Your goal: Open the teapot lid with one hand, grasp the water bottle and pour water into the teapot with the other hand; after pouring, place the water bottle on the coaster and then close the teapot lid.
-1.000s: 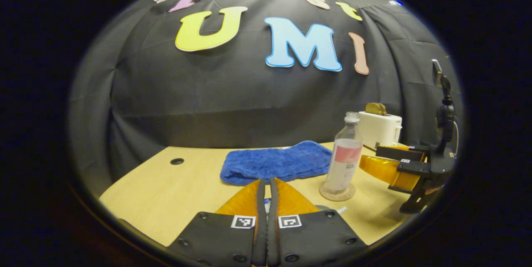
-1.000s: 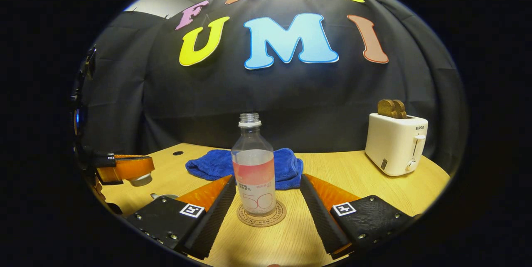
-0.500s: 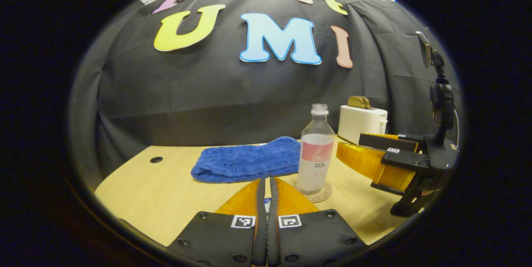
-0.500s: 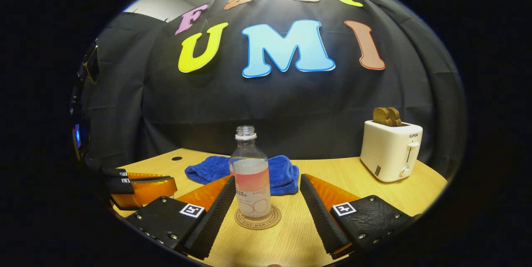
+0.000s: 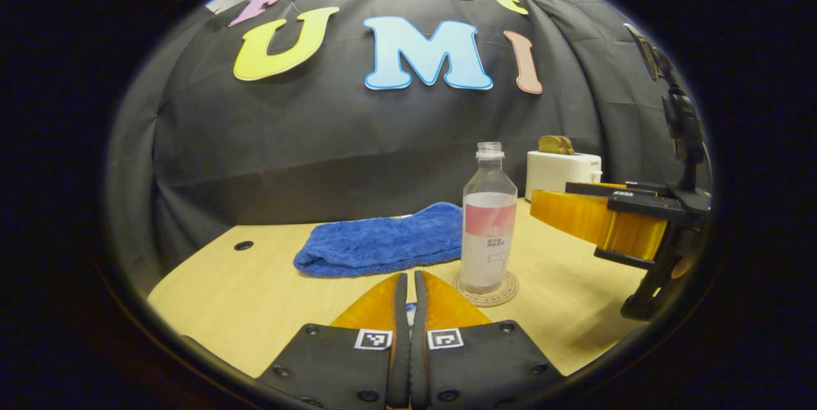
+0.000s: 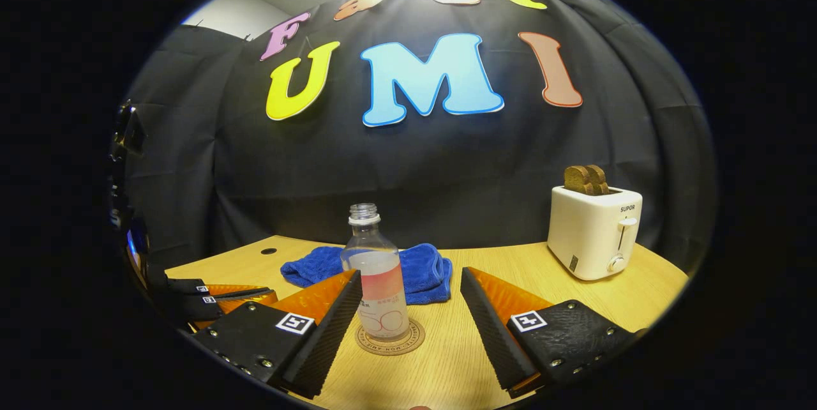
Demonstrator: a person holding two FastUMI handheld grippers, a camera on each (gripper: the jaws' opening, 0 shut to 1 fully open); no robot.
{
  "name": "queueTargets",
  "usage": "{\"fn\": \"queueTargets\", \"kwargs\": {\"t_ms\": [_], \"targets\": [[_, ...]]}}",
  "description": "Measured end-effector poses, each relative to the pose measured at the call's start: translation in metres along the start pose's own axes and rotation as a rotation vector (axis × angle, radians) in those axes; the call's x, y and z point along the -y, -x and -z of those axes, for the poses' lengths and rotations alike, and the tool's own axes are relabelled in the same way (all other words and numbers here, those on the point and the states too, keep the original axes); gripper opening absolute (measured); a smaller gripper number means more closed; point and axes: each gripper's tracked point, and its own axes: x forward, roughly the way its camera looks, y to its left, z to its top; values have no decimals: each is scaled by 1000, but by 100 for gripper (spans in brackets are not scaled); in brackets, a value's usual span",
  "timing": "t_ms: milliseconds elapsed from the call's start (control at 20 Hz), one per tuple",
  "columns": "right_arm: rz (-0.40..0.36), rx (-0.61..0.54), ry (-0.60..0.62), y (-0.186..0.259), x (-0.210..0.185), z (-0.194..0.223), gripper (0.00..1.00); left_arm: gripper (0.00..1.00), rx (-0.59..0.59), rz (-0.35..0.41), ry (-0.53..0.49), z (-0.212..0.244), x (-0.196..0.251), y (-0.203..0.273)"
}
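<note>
My right gripper (image 6: 405, 308) has backed off from the water bottle (image 6: 378, 285), jaws wide apart and holding nothing. The bottle stands upright on the coaster (image 6: 390, 337), mid-counter (image 6: 574, 298), before the blue towel (image 6: 421, 269). My left gripper (image 5: 408, 314) stays pressed together; I cannot tell whether it pinches the lid. Closing the teapot looks next.

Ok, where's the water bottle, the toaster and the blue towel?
water bottle (image 6: 378, 282): right gripper view, on its label.
toaster (image 6: 590, 231): right gripper view, on its white front.
blue towel (image 5: 383, 245): left gripper view, on the middle of the cloth.
</note>
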Motion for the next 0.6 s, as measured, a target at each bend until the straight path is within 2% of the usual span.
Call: {"fn": "queueTargets", "kwargs": {"t_ms": [300, 450, 600], "targets": [[-4, -7, 3, -1, 0, 2, 96, 7, -17, -7, 19, 12, -3, -3], [-7, -14, 0, -2, -1, 6, 96, 15, -9, -1, 41, 8, -4, -2], [-10, -18, 4, -3, -2, 7, 96, 19, 17, -11, 57, 1, -7, 3]]}}
